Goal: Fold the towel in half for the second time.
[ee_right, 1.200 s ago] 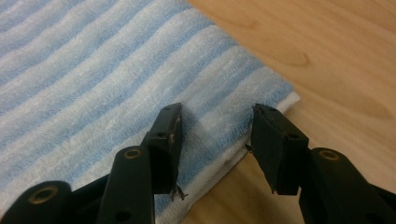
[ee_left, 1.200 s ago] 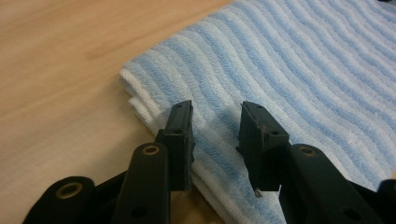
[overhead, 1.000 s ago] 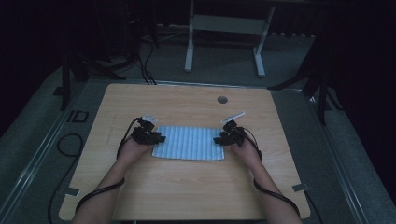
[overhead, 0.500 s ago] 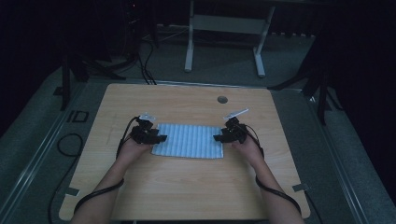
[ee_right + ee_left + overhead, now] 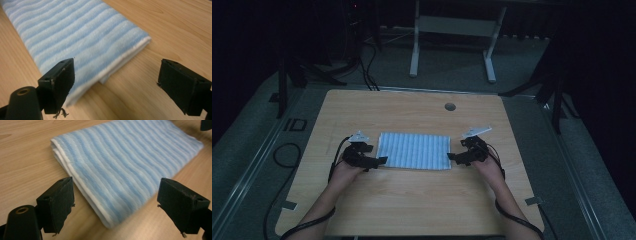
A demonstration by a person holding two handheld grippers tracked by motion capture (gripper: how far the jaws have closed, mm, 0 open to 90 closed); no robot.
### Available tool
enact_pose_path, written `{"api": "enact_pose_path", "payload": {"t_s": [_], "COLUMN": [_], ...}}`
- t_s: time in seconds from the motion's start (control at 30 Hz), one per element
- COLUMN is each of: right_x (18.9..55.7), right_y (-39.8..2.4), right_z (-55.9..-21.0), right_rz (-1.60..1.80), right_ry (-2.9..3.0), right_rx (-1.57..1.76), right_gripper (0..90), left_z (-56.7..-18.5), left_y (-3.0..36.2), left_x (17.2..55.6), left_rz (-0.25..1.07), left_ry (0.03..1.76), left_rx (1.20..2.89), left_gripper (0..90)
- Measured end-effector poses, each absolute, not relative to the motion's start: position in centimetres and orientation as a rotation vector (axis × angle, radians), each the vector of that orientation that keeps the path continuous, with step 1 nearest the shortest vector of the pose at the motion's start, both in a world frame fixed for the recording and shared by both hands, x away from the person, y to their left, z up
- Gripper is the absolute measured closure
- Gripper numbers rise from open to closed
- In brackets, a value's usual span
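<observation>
Towel: a blue and white striped towel [image 5: 414, 151] lay folded flat near the middle of the wooden counter [image 5: 412, 210].
Left tongs: the left tongs [image 5: 381, 160] sat just beside the towel's left end, at its near corner, and pointed at it.
Left tongs, jaws: they were spread wide and had just been opening. From the left gripper view the towel's [image 5: 125, 167] folded corner reached in between the jaws, but the pads did not press on it.
Right tongs: the right tongs [image 5: 452, 156] sat just beside the towel's right end, near that near corner.
Right tongs, jaws: they were spread wide too and had just been opening. From the right gripper view the towel [image 5: 75, 35] lay close by one jaw, with bare counter by the other. Nothing was pinched.
Towel between: the towel lay between the two tongs, held by neither.
</observation>
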State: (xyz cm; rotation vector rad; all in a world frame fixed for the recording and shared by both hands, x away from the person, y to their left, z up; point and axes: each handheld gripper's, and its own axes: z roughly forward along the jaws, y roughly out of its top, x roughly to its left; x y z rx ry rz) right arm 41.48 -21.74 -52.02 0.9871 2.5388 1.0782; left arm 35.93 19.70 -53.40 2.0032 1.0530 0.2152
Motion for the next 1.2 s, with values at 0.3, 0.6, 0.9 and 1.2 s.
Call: {"api": "enact_pose_path", "payload": {"t_s": [0.3,0.6,0.9,1.2], "right_x": [39.0,36.6,34.3,32.8], "right_y": [-24.5,-27.8,-30.6,-33.6], "right_z": [-52.5,-53.2,-53.6,-53.7], "right_rz": [1.12,1.133,1.147,1.159], "right_ry": [2.518,2.48,2.383,2.302], "right_rx": [0.934,0.968,1.029,1.116], "right_gripper": [12.5,12.5,12.4,12.5], "left_z": [-54.4,-54.9,-55.0,-55.4], "left_y": [19.7,21.8,25.1,27.1], "left_x": [32.7,30.6,29.5,28.2], "left_rz": [0.369,0.375,0.419,0.414], "left_ry": [1.05,1.068,1.133,1.18], "left_rx": [2.084,2.046,1.946,1.886], "left_gripper": [1.2,1.1,1.1,1.2]}}
